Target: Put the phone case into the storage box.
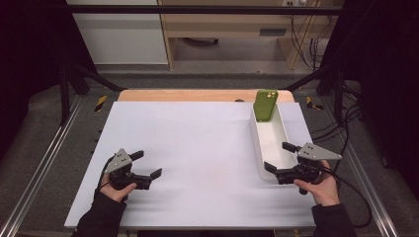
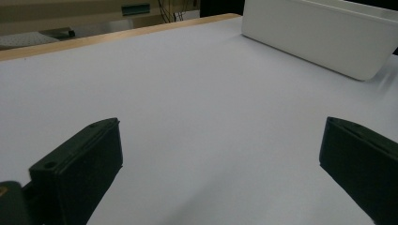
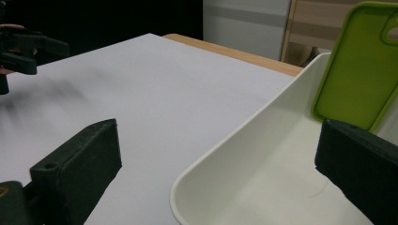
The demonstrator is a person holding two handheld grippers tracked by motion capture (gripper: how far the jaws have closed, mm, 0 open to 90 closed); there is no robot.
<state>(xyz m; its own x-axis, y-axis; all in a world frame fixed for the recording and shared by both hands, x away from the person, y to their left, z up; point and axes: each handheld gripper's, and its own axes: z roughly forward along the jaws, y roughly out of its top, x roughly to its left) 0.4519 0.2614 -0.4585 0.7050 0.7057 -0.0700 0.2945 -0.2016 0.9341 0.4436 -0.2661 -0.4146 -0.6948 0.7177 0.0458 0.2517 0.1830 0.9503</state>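
Two sleeved forearms are coming in at six o'clock of the high view, each hand gripping a tool. Its jaws spread wide, the left tool [image 1: 146, 164] is hovering over bare white tabletop [image 1: 197, 148] at about seven o'clock, pinching nothing. Also spread, the right tool [image 1: 277, 157] is sitting at four o'clock, straddling the near end of the white bin [image 1: 269, 143]; in the right gripper view one jaw is lying outside the bin's rim [image 3: 225, 145] and the other over its inside, touching nothing that can be made out.

Outward from the tools, the white sheet is covering most of the tabletop, a strip of pale wood [image 1: 197, 95] showing along the far edge at twelve o'clock. Metal rails are running down both sides, black frame posts are standing at the far corners, and cables are trailing at three o'clock. Beyond, grey floor, a white cabinet and a wooden shelf unit are showing.

Long and narrow with rounded corners, the bin is running from four toward one o'clock. Leaning upright against its far end is the green phone case [image 1: 265, 104], lime-coloured and smooth, a camera cut-out near its top [image 3: 359, 65].
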